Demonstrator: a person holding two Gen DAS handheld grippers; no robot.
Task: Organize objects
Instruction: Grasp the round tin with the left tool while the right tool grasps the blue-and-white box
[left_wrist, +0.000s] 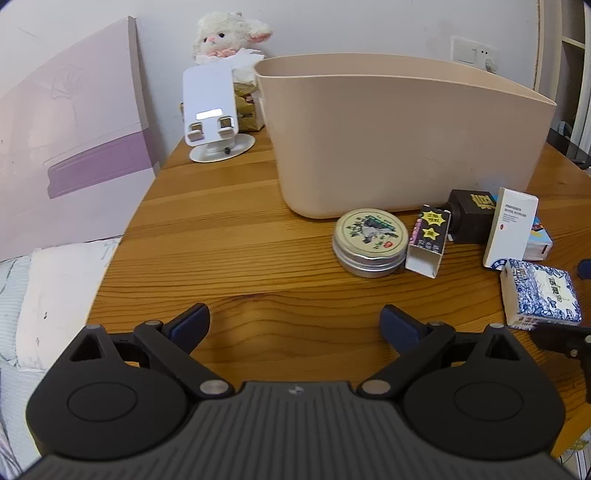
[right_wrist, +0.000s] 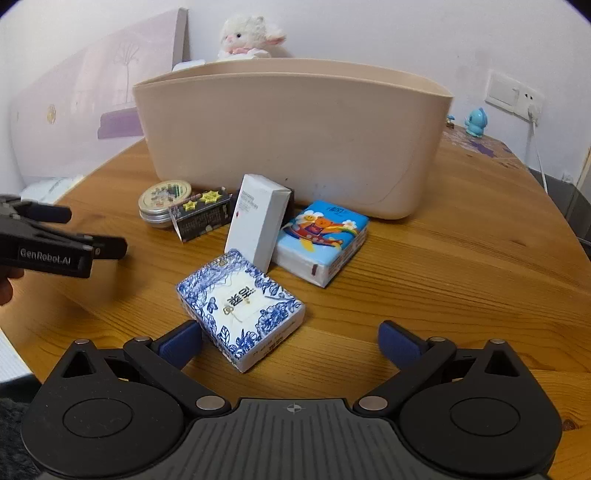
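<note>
Left wrist view: round wooden tabletop (left_wrist: 229, 236) against a white wall, lilac board (left_wrist: 70, 125) leaning at the left edge, bedding beyond it. Toward the back edge, white phone stand (left_wrist: 210, 110) and plush lamb (left_wrist: 229, 35). Mid-tabletop, beige bin (left_wrist: 402, 136), interior hidden. Along its front wall: round tin (left_wrist: 369, 242), black starred box (left_wrist: 428, 240), dark bottle (left_wrist: 471, 219), white carton (left_wrist: 511, 230), cartoon tissue pack (right_wrist: 323, 242), blue-floral tissue pack (right_wrist: 240, 306) nearest. Left gripper (left_wrist: 295, 326) spread wide over bare wood. Right gripper (right_wrist: 290, 341) spread wide, floral pack partly between its fingers; contact unclear.
</note>
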